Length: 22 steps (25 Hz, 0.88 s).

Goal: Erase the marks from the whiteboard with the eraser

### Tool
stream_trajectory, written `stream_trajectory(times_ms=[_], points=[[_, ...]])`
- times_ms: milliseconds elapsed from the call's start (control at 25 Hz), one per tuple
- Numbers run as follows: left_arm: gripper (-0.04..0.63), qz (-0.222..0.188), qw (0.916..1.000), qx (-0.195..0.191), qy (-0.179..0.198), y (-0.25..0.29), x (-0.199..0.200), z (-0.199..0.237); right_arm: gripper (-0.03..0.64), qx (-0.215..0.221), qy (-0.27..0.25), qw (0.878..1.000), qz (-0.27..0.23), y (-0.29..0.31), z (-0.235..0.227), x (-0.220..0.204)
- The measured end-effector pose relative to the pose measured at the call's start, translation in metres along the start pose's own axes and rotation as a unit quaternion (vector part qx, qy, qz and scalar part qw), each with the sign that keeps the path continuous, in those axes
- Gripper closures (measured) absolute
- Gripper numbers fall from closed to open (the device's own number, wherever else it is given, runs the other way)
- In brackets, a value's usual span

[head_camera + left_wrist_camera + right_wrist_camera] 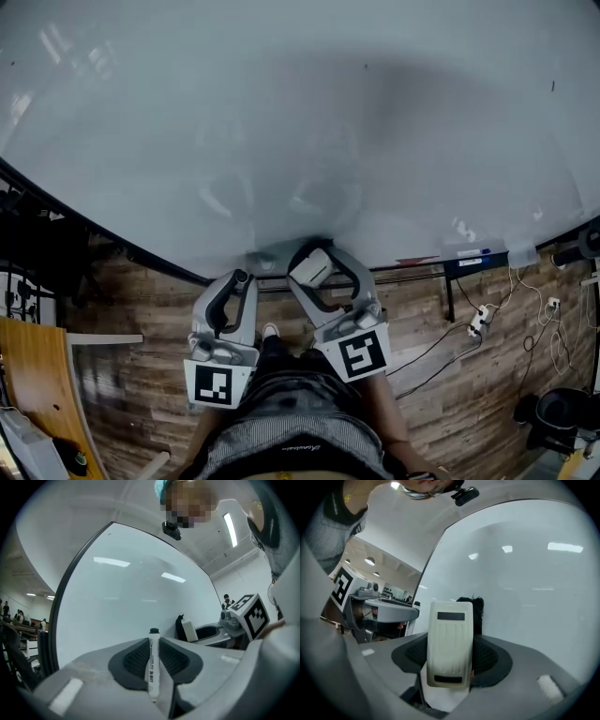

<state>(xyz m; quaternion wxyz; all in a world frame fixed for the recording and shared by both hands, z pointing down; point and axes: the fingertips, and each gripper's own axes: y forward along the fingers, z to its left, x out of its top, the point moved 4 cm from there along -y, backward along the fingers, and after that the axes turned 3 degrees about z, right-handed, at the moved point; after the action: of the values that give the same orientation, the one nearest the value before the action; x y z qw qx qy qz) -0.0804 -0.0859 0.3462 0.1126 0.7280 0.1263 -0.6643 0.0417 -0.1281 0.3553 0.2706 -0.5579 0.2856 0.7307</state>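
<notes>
Only its own view shows the left gripper [153,645] clamping a marker [153,674].

Marker [153,667]: dark print along barrel, too small to read.
Left hand-held gripper [242,276], left cube [213,385]: b/w square code, no letters.
Right hand-held gripper [315,251], right cube [363,355]: same.
Waistband [286,449]: script, illegible.

The whiteboard [300,122] is filling the head view from 9 through 12 to 3 o'clock, glossy and nearly clean, with tiny dark specks showing toward 2 o'clock. The eraser [449,639], cream ribbed plastic backed with black felt, is standing upright, clamped in the right gripper [452,657], near the board's lower edge at 6 o'clock.
</notes>
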Motion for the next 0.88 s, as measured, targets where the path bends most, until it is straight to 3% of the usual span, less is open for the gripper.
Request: stream_trajectory(times_ms=[360, 600, 880], points=[[0.523, 0.001, 1.0000, -0.006, 0.001, 0.005, 0.003, -0.025, 0.356, -0.080, 0.017, 0.996, 0.029, -0.044, -0.055, -0.024], [0.523, 0.000, 1.0000, -0.001, 0.005, 0.004, 0.003, -0.035, 0.354, -0.077, 0.014, 0.996, 0.030, -0.045, -0.055, -0.026], [0.523, -0.014, 0.9996, -0.026, 0.005, 0.003, 0.012, -0.056, 0.356, -0.066, 0.000, 0.997, 0.027, -0.048, -0.029, -0.021]])
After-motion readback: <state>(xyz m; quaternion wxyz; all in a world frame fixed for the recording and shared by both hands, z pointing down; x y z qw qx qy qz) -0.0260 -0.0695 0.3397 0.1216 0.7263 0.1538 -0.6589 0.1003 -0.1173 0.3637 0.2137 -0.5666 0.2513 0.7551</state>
